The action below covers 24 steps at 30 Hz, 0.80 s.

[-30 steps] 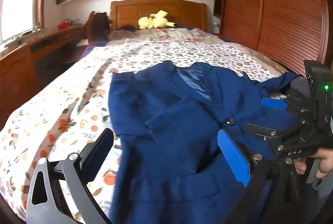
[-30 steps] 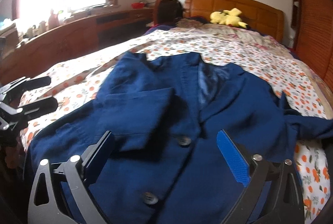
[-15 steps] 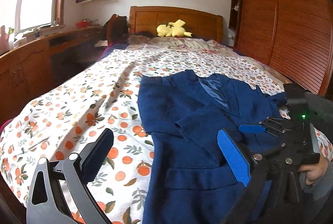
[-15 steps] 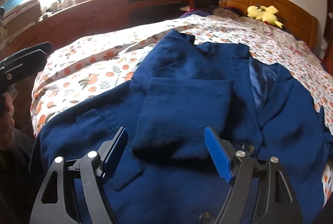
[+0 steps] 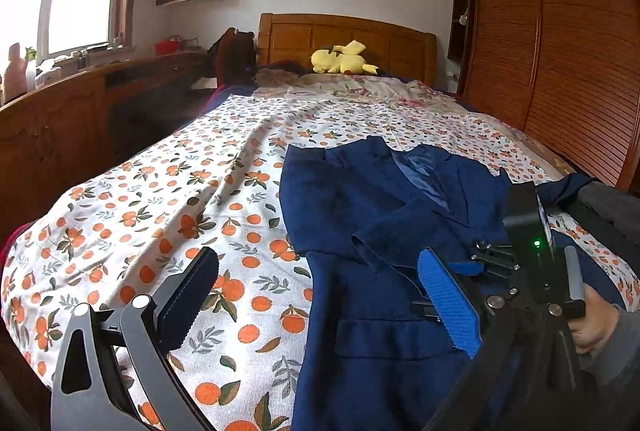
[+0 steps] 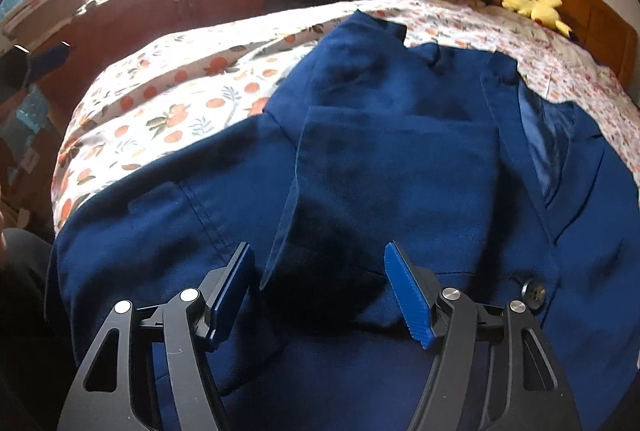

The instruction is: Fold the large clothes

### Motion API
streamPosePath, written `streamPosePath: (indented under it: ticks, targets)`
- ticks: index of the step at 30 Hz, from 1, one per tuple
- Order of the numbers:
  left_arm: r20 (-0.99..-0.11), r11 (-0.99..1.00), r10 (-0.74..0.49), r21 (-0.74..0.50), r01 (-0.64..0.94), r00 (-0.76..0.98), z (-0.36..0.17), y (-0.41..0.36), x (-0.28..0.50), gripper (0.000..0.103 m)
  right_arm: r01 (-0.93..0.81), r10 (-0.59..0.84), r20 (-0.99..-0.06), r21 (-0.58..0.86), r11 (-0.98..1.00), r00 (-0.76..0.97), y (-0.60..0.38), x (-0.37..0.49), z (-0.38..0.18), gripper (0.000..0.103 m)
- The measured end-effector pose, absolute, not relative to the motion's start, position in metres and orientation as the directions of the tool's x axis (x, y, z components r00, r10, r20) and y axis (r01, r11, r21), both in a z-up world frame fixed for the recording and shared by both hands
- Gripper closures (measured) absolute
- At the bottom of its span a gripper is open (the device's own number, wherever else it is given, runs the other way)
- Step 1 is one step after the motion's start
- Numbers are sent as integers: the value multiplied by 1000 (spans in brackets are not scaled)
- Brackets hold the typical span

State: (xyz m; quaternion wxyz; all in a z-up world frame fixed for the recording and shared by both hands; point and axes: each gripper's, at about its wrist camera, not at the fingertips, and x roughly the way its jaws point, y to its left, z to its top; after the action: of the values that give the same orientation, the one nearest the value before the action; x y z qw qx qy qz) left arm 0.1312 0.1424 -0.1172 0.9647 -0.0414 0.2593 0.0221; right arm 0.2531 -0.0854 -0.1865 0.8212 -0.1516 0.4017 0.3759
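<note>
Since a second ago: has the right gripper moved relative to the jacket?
Yes. The right gripper has come down toward the jacket, now over the folded sleeve cuff, its jaws closing around it, not yet pressing.

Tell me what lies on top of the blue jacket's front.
One sleeve is folded across the front of the blue jacket, its cuff toward the hem. The panel beneath it is covered, so any buttons there cannot be seen; one button shows beside it.

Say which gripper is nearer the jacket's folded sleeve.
Right. The right gripper hangs over the folded sleeve cuff, jaws closing, nothing pinched; the left gripper hovers beside the jacket, over bedsheet.
</note>
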Motion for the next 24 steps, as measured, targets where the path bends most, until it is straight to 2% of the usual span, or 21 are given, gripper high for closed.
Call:
streamPosePath:
  ticks: [3, 5, 6, 7, 8, 13, 19, 24]
  targets:
    - [-510, 996, 21, -66, -63, 860, -119, 142, 132, 3, -723, 480, -778, 48, 689, 405, -88, 255, -187, 52]
    - [-512, 996, 21, -61, -61, 859, -120, 140, 133, 3, -720, 471, -779, 37, 693, 413, -89, 254, -188, 70]
    - [-513, 997, 22, -57, -60, 858, -121, 139, 134, 3, -718, 468, -778, 32, 695, 419, -90, 254, -187, 75]
    - [-515, 997, 22, -55, -59, 857, -122, 138, 134, 3, -720, 471, -777, 32, 693, 418, -91, 253, -186, 88]
    - [-517, 997, 22, -53, -58, 856, -122, 137, 134, 3, -726, 479, -775, 38, 687, 413, -91, 253, -185, 93]
    - [-525, 998, 13, -51, -47, 851, -126, 133, 138, 3, -727, 513, -732, 36, 686, 448, -103, 245, -170, 97]
    - [-526, 998, -12, -54, -19, 850, -128, 122, 141, 3, -675, 574, -614, 89, 733, 542, -152, 237, -129, 98]
    - [-529, 999, -37, -49, 13, 848, -130, 107, 145, 3, -631, 578, -550, 116, 767, 602, -189, 233, -106, 98]
